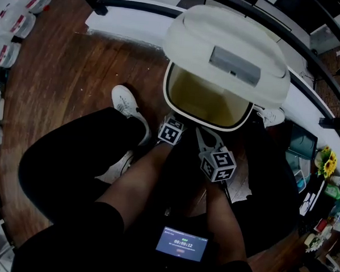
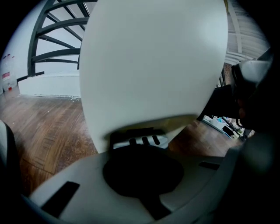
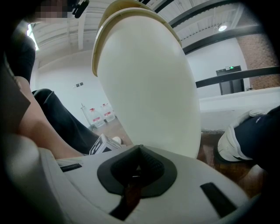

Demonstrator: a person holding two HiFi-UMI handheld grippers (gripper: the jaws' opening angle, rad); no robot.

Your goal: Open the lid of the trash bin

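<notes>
A: Well, where's the lid (image 1: 226, 55) rn?

B: Up. It's tipped back over the rear of the trash bin (image 1: 209, 100). The mouth is wide open, w/ the yellowish inside showing in the head view. Task looks as good as done, imo.

A: And the claws?

B: Left gripper (image 2: 142, 168) is low at the bin's front foot, jaws together, nothing clamped betw. them. Its tip sits right at a grey slotted plate (image 2: 140, 141) at the bin's base (prob. the pedal, can't swear to it). Right gripper (image 3: 133, 173) is just beside the bin's front wall too, on the left one's right. Its jaws are closed to a thin slit and it's empty.

A: So what goes wrong from here?

B: If that plate is the pedal and the left tip is what presses it, a slip off it drops the lid shut. Closed jaws on a small plate don't get much purchase. Also the bin looks light & stands on a wood floor (image 1: 71, 70). Pushing fwd instead of down could skid it or tip it back toward the white ledge (image 1: 130, 23) behind it. The right gripper is close enough to the bin's wall to nudge it. The person's shoe (image 1: 125, 102) is near the bin's left side, so a shuffle could bump it as well.

A: Fix?

B: Press straight down, and hold the right one off the wall.
</notes>
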